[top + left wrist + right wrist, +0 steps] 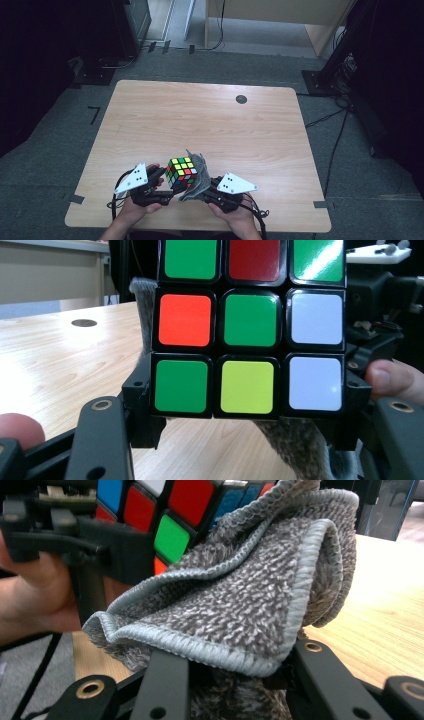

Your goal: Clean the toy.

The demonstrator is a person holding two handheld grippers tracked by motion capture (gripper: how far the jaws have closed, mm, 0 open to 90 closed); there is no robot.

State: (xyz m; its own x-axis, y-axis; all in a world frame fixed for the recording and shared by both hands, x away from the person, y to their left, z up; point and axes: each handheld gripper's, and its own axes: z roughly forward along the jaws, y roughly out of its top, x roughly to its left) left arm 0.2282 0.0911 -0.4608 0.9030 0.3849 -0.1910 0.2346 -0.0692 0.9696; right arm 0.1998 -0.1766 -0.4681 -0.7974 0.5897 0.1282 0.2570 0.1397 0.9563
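Most of the pale wooden counter [210, 120] is left bare, so passage is open at the far, left and right sides. Near the front edge, room is blocked by the multicoloured puzzle cube [181, 172] and the grey terry cloth [199, 176] touching it.

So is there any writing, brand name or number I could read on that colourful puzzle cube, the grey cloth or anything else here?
None: no readable text in any view.
Multicoloured puzzle cube: plain colour stickers, no logo or letters.
Grey terry cloth: no tag or label showing.
Light wooden table: only a round dark disc, unmarked.
White three-cornered plates on the grippers: small dark dots, no characters.
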